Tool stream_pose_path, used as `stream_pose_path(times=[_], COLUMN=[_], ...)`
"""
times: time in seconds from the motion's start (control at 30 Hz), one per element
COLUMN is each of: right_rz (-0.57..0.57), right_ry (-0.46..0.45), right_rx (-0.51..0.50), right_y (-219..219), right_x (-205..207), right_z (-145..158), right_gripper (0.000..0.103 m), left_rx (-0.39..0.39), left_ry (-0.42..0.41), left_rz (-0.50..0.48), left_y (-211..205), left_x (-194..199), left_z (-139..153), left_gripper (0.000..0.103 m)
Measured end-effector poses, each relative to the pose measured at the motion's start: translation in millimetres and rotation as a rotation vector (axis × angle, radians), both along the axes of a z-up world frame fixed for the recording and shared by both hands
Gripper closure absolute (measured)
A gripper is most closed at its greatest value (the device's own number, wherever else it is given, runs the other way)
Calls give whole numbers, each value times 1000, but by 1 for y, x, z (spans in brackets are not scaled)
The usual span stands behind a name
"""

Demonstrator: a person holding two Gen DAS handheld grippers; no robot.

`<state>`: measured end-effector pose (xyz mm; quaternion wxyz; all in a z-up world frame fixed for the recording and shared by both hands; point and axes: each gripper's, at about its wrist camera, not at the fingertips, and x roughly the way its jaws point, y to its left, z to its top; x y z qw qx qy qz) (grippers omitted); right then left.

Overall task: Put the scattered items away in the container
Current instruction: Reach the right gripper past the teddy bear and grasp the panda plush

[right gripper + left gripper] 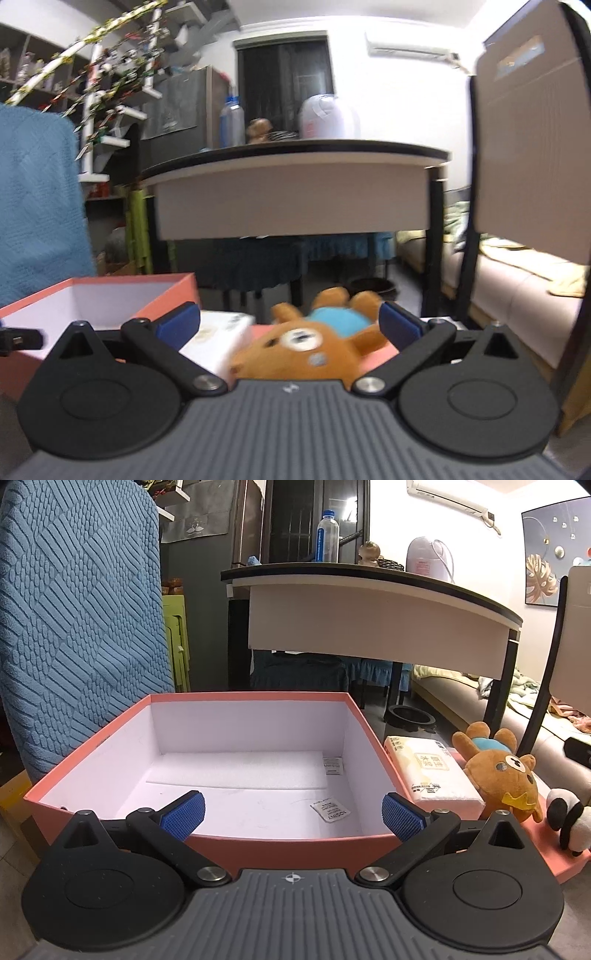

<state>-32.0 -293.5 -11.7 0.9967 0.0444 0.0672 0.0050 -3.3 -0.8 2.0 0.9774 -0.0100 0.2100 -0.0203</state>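
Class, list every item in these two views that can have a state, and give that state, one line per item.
Pink box: lid off, holds only two small packets.
Tissue pack: outside the box, lying flat.
Brown bear plush: outside the box, lying down.
Panda plush: outside the box.
Left claw: open, nothing held.
Right claw: open, bear between its fingers, not gripped.
Water bottle: upright, capped.

A pink box (207,843) is sitting open; beside it are lying a tissue pack (432,771), brown bear (498,771) and panda (569,819).

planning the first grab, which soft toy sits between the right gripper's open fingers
The brown bear in the blue top lies between the right gripper fingers; the panda sits further right, only in the left view.
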Motion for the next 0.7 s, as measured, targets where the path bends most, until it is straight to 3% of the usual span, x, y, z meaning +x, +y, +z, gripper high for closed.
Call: stream_pose_path(times=[0.2,0.37,0.6,0.7], right_rz=[-112,-130,-103,-98], right_ry=[0,149,271,290], right_rx=[-5,57,38,20], right_y=[-56,-93,-96,-90], right_x=[8,18,27,25], right_z=[-8,-34,-62,-71], right_gripper=[0,0,1,8], left_rx=[2,-5,-6,-7], left_ry=[-9,-18,-21,-21], left_rz=[-26,-37,-50,-53], left_y=[-6,-10,-17,-17], left_x=[-1,-1,-2,-3], left_z=[2,6,7,7], left_gripper=[0,0,0,0])
